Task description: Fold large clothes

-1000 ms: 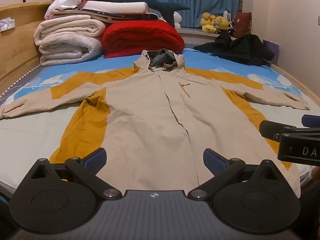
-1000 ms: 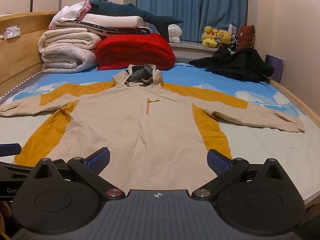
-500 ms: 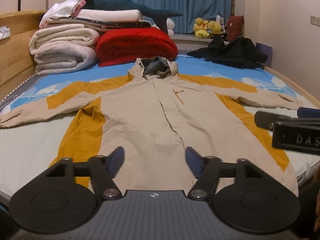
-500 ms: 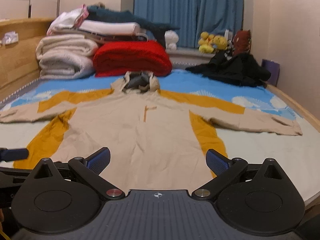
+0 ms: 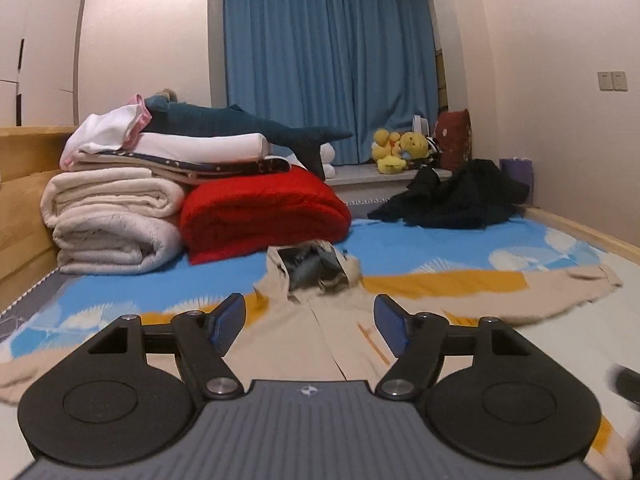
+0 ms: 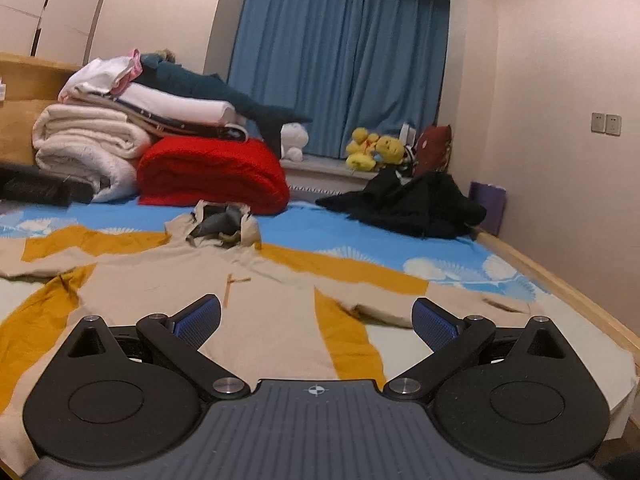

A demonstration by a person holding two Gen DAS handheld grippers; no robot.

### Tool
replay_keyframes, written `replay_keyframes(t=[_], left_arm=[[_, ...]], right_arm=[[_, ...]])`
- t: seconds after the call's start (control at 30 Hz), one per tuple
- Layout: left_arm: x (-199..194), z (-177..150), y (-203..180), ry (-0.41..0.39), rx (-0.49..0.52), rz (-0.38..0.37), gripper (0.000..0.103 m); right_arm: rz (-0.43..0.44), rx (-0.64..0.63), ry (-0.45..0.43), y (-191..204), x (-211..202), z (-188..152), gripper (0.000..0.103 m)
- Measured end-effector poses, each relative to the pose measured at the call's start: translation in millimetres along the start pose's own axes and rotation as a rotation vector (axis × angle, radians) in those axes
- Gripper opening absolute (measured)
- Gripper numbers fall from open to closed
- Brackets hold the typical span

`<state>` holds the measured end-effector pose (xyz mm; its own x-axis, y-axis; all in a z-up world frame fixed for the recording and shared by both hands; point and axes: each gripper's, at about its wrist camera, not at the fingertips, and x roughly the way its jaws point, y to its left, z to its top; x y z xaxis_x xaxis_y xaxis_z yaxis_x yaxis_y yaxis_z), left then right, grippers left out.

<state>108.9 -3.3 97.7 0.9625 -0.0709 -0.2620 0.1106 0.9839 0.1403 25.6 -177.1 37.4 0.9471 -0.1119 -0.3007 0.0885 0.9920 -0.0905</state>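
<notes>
A large beige hooded jacket [image 5: 320, 340] with mustard yellow panels lies spread flat, front up, on the bed, sleeves out to both sides. It also shows in the right wrist view [image 6: 264, 312]. Its grey-lined hood [image 5: 312, 268] points toward the far end. My left gripper [image 5: 310, 320] is open and empty, low over the jacket's front. My right gripper [image 6: 316, 318] is open and empty, low over the jacket's right side near the yellow panel [image 6: 340, 332].
A stack of folded white blankets [image 5: 112, 216] and a red blanket [image 5: 264, 212] sit at the head of the bed. A black garment heap [image 5: 460, 200] lies far right. A wooden bed edge [image 6: 560, 284] runs along the right, near the wall.
Both grippers have dropped lower and tilted up, so the jacket looks flatter and the curtain fills the view. The left jaws narrowed half a second ago and stand a little wider now.
</notes>
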Motion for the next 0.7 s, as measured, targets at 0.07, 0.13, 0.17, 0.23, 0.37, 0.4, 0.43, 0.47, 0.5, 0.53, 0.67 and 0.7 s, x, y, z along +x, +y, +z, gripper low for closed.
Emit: replay_keyframes(t=[0.07, 0.13, 0.17, 0.23, 0.37, 0.4, 0.43, 0.47, 0.5, 0.53, 0.67, 0.7], left_arm=[[39, 4, 13, 0.043, 0.008, -0.009, 0.076], [69, 9, 31, 0.064, -0.017, 0.006, 0.076], [84, 9, 41, 0.075, -0.025, 0.02, 0.075], [122, -18, 79, 0.137, -0.039, 0.057, 0.073], [170, -48, 152, 0.232, -0.119, 0.182, 0.058], [177, -54, 169, 0.261, -0.157, 0.209, 0.053], [187, -58, 187, 0.287, -0.184, 0.243, 0.05], [197, -63, 209, 0.309, -0.211, 0.284, 0.049], [201, -68, 226, 0.32, -0.235, 0.311, 0.049], [204, -72, 241, 0.328, -0.258, 0.335, 0.049], [203, -93, 303, 0.371, -0.378, 0.436, 0.049], [198, -97, 317, 0.378, -0.408, 0.448, 0.049]], right_arm=[[0.002, 0.016, -0.008, -6, 1, 2, 0.1], [0.002, 0.022, -0.016, -11, 3, 5, 0.099], [0.0, 0.025, -0.018, -11, 3, 7, 0.097], [-0.004, 0.03, -0.024, -14, 5, 11, 0.092], [0.013, 0.017, -0.05, -18, 7, 25, 0.087], [0.021, 0.013, -0.061, -18, 10, 32, 0.086], [0.033, 0.011, -0.072, -17, 15, 39, 0.085], [0.045, 0.009, -0.085, -16, 21, 47, 0.085], [0.055, 0.008, -0.098, -13, 28, 56, 0.085], [0.07, 0.008, -0.11, -10, 38, 66, 0.085], [0.149, 0.057, -0.124, 8, 85, 102, 0.081], [0.167, 0.063, -0.125, 15, 99, 110, 0.074]])
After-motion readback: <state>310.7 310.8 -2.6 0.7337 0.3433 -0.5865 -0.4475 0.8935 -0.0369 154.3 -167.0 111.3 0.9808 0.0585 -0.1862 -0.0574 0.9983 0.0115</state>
